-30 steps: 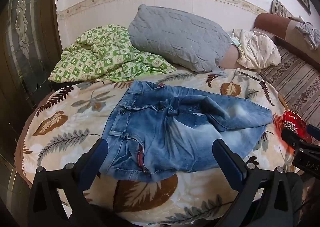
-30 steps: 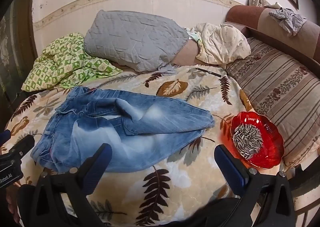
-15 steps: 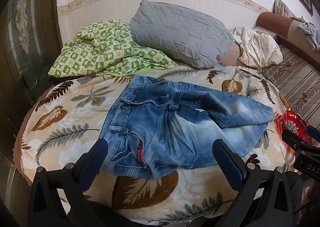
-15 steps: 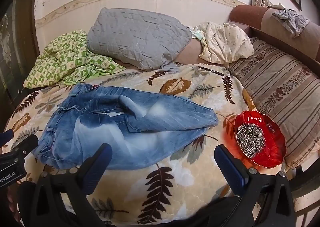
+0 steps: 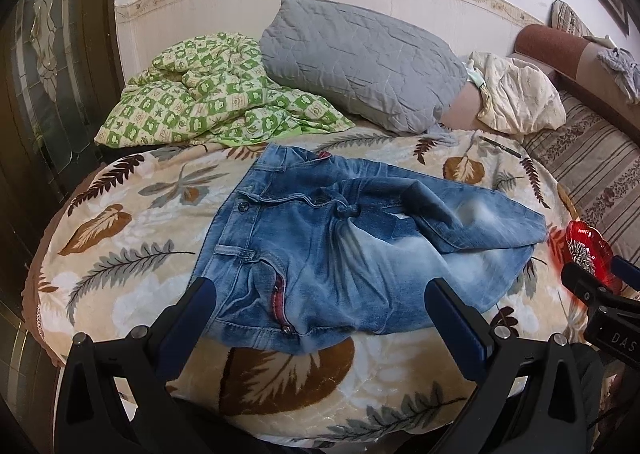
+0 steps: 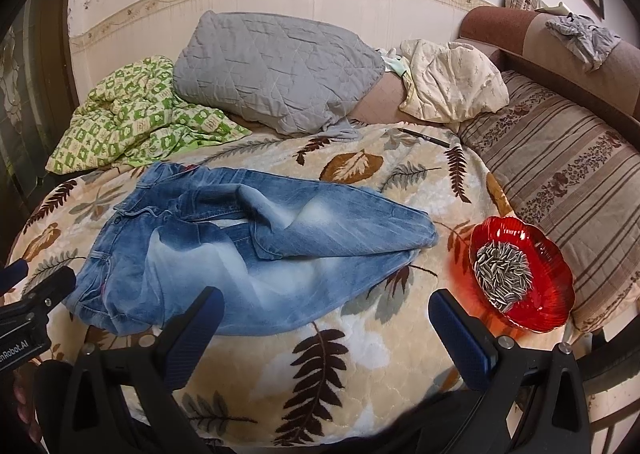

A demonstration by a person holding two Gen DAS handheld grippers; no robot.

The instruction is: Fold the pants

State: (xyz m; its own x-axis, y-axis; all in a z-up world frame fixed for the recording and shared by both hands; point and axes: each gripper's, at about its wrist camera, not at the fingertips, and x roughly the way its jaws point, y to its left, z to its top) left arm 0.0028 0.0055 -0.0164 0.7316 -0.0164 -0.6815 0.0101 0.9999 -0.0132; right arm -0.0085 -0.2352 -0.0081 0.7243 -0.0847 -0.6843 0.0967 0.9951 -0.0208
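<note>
- A bed (image 5: 120,318) under a leaf-print blanket fills both views, with a tiled wall behind; a grey pillow (image 5: 360,66), a green checked quilt (image 5: 208,98) and a cream bundle (image 6: 452,78) are heaped at its far side.
- The jeans (image 5: 340,250) lie rumpled on the blanket just ahead of both sets of fingers, waistband to the left, legs running right and partly lapped one over the other, hems bunched.
- The left gripper (image 5: 320,314) stands wide open and empty, its fingers (image 5: 192,318) framing the near edge of the waist and hip.
- The right gripper (image 6: 326,324) is likewise spread and holds nothing; its left finger overlaps the near leg's edge in view, while its right finger sits over bare blanket.
- A red dish of sunflower seeds (image 6: 520,274) rests close beyond the right finger of the right gripper, near the leg ends.
- Judgement: no fold is made yet; this is the approach before the first grasp.
- The next move likely calls for the left fingers to pinch the waistband and the right to take the hems, then straighten the legs, keeping clear of the dish so that no seeds spill.
</note>
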